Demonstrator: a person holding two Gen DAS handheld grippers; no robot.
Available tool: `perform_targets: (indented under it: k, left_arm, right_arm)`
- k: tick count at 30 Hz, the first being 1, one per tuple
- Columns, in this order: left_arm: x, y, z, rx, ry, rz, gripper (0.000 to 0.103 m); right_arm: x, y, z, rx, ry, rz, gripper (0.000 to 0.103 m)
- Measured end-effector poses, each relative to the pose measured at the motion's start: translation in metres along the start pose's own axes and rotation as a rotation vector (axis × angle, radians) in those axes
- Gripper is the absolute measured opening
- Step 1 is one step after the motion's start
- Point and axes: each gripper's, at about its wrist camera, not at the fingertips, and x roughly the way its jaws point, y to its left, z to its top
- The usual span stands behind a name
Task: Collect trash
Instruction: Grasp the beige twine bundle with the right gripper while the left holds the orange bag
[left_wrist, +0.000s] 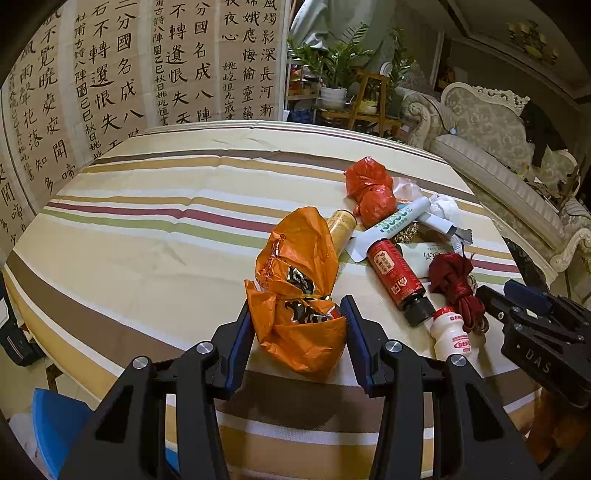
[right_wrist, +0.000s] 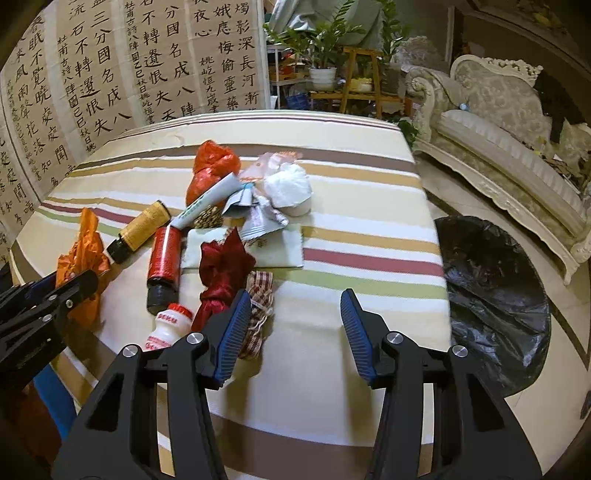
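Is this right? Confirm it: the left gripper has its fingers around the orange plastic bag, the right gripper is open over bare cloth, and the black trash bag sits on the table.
One thing is wrong. The black trash bag is on the floor beside the table, as the right wrist view shows. The left gripper does bracket the orange plastic bag, and the right gripper is open over bare cloth.

Left tool (left_wrist: 297, 317): jaws partly closed, blue pads (left_wrist: 242, 332) pressing both sides of what sits between them, angled forward and down over the near desk edge. Right tool (right_wrist: 295, 314): jaws spread wide, nothing between the pads (right_wrist: 352, 328), hovering just above the desk. In the left view the right tool sits close by on the right, roughly level.
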Motion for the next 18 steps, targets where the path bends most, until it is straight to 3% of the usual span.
perform_targets:
  k: [5, 7, 11, 13, 18]
  left_arm:
    - [-0.001, 0.002, -0.002, 0.001, -0.003, -0.008, 0.046]
    - [0.000, 0.003, -0.003, -0.001, -0.002, -0.010, 0.046]
    - [-0.001, 0.003, -0.003, -0.007, -0.002, -0.011, 0.046]
    - [-0.002, 0.003, -0.003, -0.008, -0.003, -0.013, 0.046]
    - [-0.004, 0.002, -0.005, -0.007, -0.005, -0.018, 0.046]
  right_arm:
    - [0.003, 0.006, -0.001, -0.015, 0.007, 0.005, 0.048]
    - [0.003, 0.008, -0.001, -0.017, 0.011, 0.019, 0.039]
    - [0.006, 0.014, -0.002, -0.030, 0.026, 0.047, 0.031]
    - [0.007, 0.017, -0.003, -0.033, 0.036, 0.071, 0.020]
    - [0.003, 0.021, -0.005, -0.044, 0.036, 0.087, 0.015]
